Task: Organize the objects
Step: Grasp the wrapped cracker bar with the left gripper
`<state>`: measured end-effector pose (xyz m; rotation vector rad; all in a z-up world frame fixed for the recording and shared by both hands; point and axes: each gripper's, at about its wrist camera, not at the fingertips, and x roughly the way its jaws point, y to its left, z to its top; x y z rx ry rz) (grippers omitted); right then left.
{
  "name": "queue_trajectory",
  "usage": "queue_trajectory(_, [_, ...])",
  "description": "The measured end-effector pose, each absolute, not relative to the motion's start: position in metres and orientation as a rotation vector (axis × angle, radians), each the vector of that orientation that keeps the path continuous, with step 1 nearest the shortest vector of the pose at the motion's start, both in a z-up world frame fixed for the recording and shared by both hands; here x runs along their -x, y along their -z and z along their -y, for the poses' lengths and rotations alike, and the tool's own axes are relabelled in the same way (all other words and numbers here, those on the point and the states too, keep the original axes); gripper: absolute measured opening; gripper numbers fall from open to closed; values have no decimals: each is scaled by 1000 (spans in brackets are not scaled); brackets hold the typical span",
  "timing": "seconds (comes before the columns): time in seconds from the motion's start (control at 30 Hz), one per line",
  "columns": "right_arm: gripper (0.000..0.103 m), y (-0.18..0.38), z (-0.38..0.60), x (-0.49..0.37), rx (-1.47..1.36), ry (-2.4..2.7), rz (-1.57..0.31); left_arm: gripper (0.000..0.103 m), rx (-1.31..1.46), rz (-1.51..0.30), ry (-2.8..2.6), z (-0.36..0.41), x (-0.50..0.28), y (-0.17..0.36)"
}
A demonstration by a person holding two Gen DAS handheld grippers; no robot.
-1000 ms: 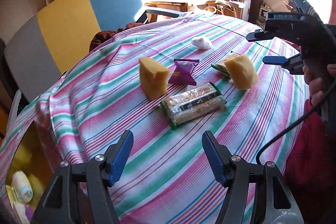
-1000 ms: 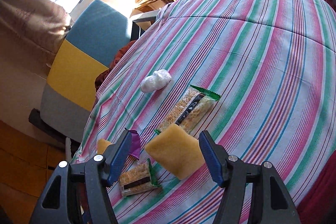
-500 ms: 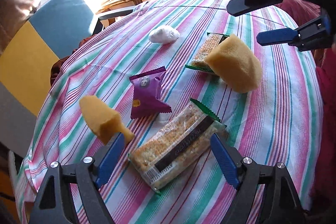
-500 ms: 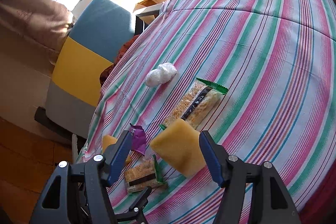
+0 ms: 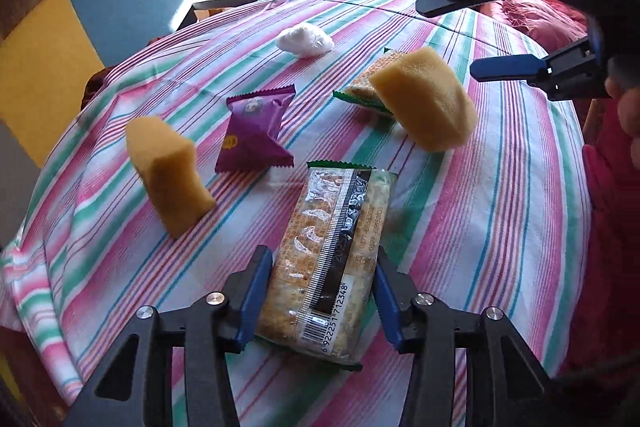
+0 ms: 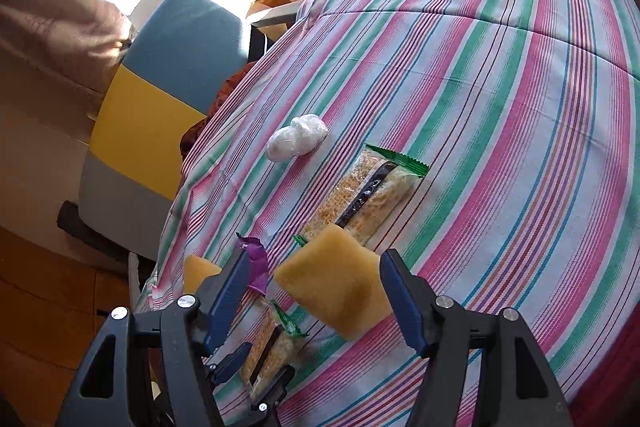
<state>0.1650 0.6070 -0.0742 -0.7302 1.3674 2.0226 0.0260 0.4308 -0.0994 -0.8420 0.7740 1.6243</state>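
Observation:
A clear cracker pack (image 5: 332, 259) with a green edge lies lengthwise on the striped tablecloth (image 5: 500, 207). My left gripper (image 5: 320, 295) is closing on its near end, and both blue pads touch its sides. The right wrist view shows the same grip (image 6: 256, 375) low in the frame. A yellow sponge (image 6: 332, 291) leans on a second cracker pack (image 6: 368, 195). My right gripper (image 6: 314, 295) hovers open over that sponge with a gap at the left pad. Another yellow sponge (image 5: 168, 171), a purple snack packet (image 5: 256, 131) and a white wad (image 5: 306, 39) lie on the cloth.
A blue and yellow chair (image 5: 120, 7) stands past the table's far left edge. The person's red sleeve (image 5: 612, 227) fills the right side. The cloth drops off at the near left edge (image 5: 24, 287). Cluttered desks stand behind the table.
My left gripper came forward and down over the cracker pack, widened, then narrowed until its pads met the pack's sides. The right gripper and the sponge below it kept still.

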Motion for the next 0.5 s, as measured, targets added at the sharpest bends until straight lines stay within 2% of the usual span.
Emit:
queue_trajectory(0.2, [69, 77, -602, -148, 854, -2028, -1272, 49, 916, -679, -1726, -379, -35, 97])
queue_trajectory(0.27, [73, 78, -599, -142, 894, -2027, -1219, 49, 934, -650, -1752, -362, -38, 96])
queue_trajectory(0.5, [76, 82, -591, -121, 1056, -1985, -998, 49, 993, -556, -1808, -326, -37, 96])
